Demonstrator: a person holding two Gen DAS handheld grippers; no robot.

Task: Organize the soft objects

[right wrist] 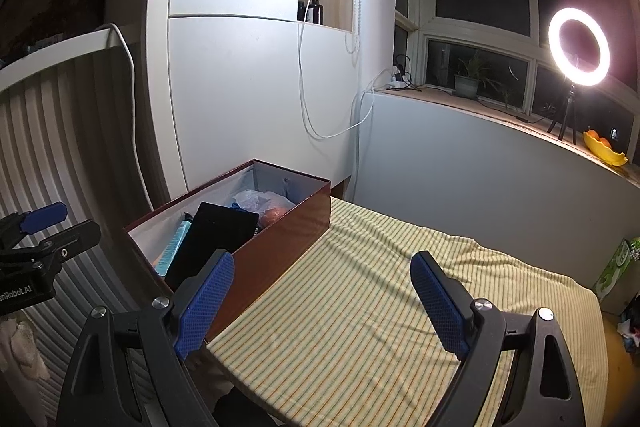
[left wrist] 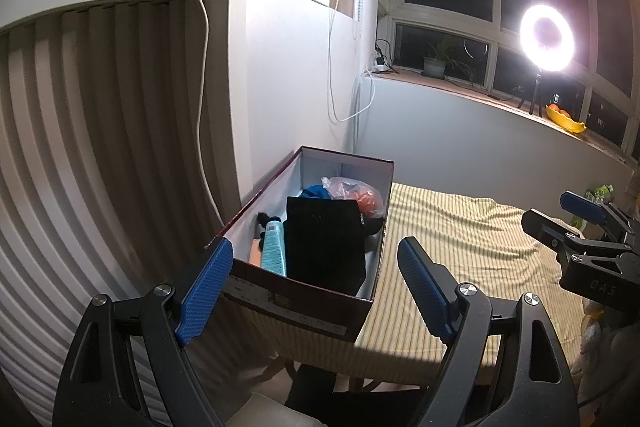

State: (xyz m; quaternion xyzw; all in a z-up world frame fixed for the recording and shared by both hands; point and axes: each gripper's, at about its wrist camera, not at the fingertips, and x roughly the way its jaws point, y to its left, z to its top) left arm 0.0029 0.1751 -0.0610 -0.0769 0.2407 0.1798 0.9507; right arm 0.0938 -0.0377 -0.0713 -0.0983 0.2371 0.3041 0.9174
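Note:
A dark red shoebox stands open at the left edge of the striped table. Inside lie a folded black cloth, a teal tube, a blue cloth and a clear plastic bag with something orange. My left gripper is open and empty, hovering over the box's near end. My right gripper is open and empty above the bare tablecloth right of the box. Each gripper shows at the other view's edge.
The table wears a yellow striped cloth. A ribbed white wall panel lies left of the box, with a white cupboard behind. The windowsill holds a ring light, a potted plant and a yellow fruit bowl. A green box stands at the table's right end.

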